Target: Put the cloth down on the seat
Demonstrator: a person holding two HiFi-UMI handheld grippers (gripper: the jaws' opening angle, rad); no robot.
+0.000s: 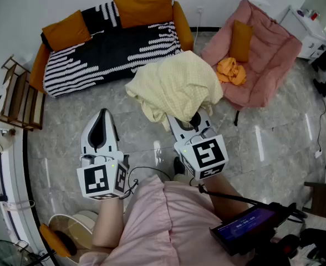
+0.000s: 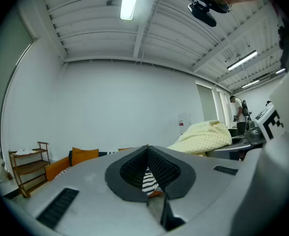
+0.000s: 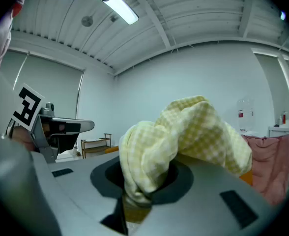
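Observation:
A pale yellow checked cloth (image 1: 174, 87) hangs bunched from my right gripper (image 1: 192, 119), which is shut on it, held in the air above the tiled floor. In the right gripper view the cloth (image 3: 193, 132) spills out of the jaws of that gripper (image 3: 144, 181) and covers their tips. My left gripper (image 1: 101, 118) is held to the left of the cloth, shut with nothing in it. Its jaws (image 2: 148, 151) meet in the left gripper view, where the cloth (image 2: 203, 134) shows at the right. A black-and-white striped sofa (image 1: 113, 46) with orange cushions lies ahead.
A pink armchair (image 1: 268, 54) at the right holds an orange cushion and a crumpled orange cloth (image 1: 231, 71). A wooden shelf (image 1: 19, 96) stands at the left wall. White furniture stands at the far right. A dark screen device (image 1: 251, 223) hangs at the person's waist.

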